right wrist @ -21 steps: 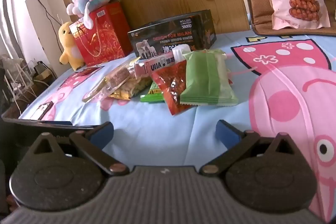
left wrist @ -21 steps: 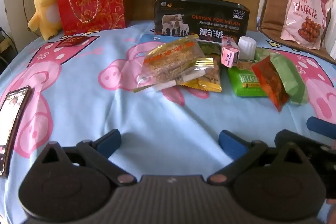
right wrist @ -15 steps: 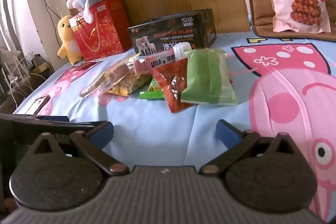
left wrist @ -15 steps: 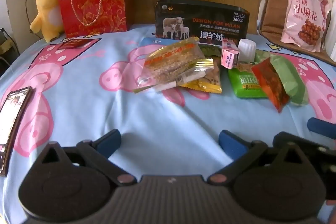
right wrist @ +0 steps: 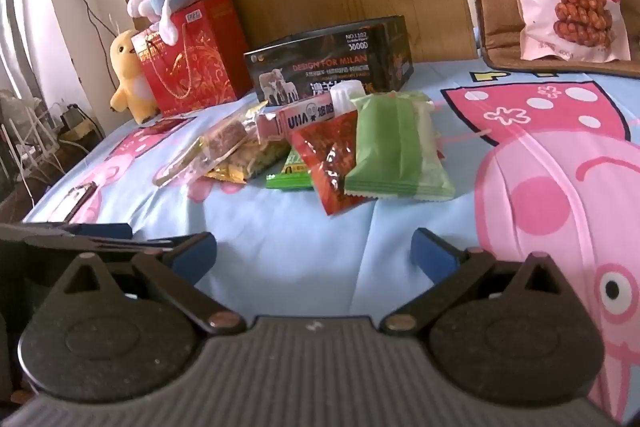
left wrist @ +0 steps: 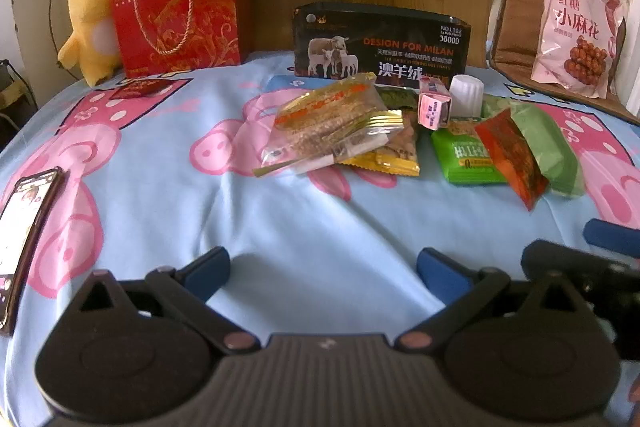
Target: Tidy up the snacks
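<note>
Left gripper (left wrist: pixel 323 269): jaws wide apart, nothing between them. Phone (left wrist: pixel 24 227) outside its left jaw. Ahead of the jaws, snack pile: clear-wrapped bar (left wrist: pixel 326 123), pink carton (left wrist: pixel 434 107), red packet (left wrist: pixel 510 155), pale green packet (left wrist: pixel 550 147). Right gripper (right wrist: pixel 314 247): jaws spread, empty, pile ahead, well apart.

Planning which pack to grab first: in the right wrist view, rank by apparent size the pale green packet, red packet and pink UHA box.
1. Pale green packet
2. Red packet
3. Pink UHA box, partly overlapped and farther back, so its rank is unsure.
</note>
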{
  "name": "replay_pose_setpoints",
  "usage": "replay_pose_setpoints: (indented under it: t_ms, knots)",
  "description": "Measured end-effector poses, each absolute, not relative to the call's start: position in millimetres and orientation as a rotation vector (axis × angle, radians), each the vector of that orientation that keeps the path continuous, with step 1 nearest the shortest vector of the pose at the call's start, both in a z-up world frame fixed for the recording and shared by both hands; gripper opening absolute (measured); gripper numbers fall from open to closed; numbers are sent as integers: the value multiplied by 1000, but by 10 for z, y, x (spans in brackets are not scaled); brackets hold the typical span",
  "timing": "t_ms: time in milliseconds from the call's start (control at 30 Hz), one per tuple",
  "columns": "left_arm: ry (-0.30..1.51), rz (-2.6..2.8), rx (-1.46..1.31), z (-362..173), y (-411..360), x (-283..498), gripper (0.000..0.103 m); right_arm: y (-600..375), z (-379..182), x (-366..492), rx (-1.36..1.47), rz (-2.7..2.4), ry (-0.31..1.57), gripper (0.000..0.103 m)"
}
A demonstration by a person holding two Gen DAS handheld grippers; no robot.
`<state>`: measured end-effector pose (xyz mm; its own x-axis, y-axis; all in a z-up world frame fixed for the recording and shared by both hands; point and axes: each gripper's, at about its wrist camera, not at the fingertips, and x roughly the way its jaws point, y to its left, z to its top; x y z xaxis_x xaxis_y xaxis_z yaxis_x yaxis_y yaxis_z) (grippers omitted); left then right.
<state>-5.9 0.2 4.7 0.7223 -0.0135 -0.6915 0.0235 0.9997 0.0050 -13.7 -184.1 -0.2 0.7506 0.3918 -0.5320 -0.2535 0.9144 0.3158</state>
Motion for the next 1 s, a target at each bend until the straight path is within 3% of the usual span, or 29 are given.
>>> replay_pose_setpoints:
  t_ms: [567,833,967,1000]
  knots:
    - [684,-65,-68,29,180,-179,103,-1818,10,-111,229,343,629,103]
    - [528,-34,-34,230,460,-272,103,-1804,34,-148,208,349,612,103]
    - [548,-58,-165,300,804,-115,103,-1684,200,-149,153,420,542,80]
    - [571,-64,-202,306,877,-46,103,-1653,250,-115,154,448,538,68]
